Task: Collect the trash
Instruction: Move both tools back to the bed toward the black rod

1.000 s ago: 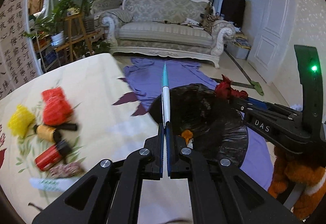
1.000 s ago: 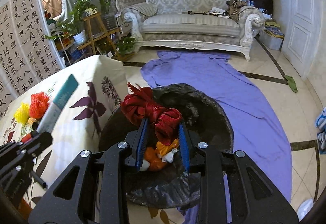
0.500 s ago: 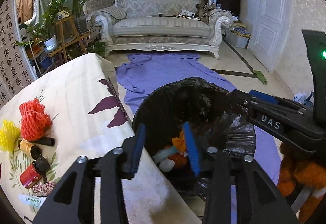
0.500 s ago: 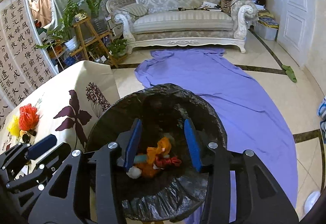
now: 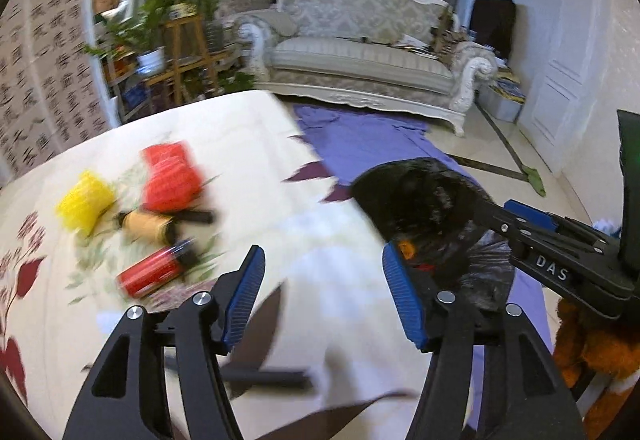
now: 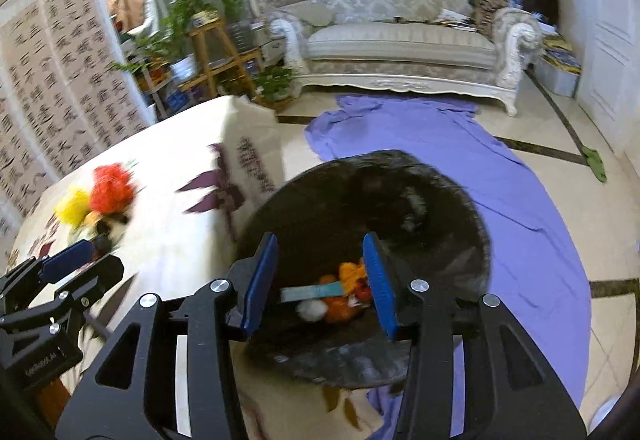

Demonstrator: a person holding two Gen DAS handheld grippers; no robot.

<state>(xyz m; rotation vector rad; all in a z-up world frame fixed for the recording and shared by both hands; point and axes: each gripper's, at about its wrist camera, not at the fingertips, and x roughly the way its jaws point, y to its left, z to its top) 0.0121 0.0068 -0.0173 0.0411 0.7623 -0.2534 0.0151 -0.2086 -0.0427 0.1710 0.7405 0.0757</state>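
A black bag-lined bin stands beside the table and holds orange scraps, a red wad and a teal tube. My right gripper hangs open over the bin's mouth with nothing between its fingers. My left gripper is above the flowered tablecloth near the bin; its jaws are opening and hold nothing. On the cloth to the left lie a red mesh wad, a yellow mesh wad, a tan bottle and a red can. A black pen lies under the left gripper.
A purple sheet covers the floor behind the bin, up to a white sofa. A wooden plant stand is at the table's far corner. An orange plush toy sits low on the right, with a white door behind it.
The left gripper let go of the teal tube and the right let go of the red wad; both now lie in the bin. The left gripper swung left, back over the table.
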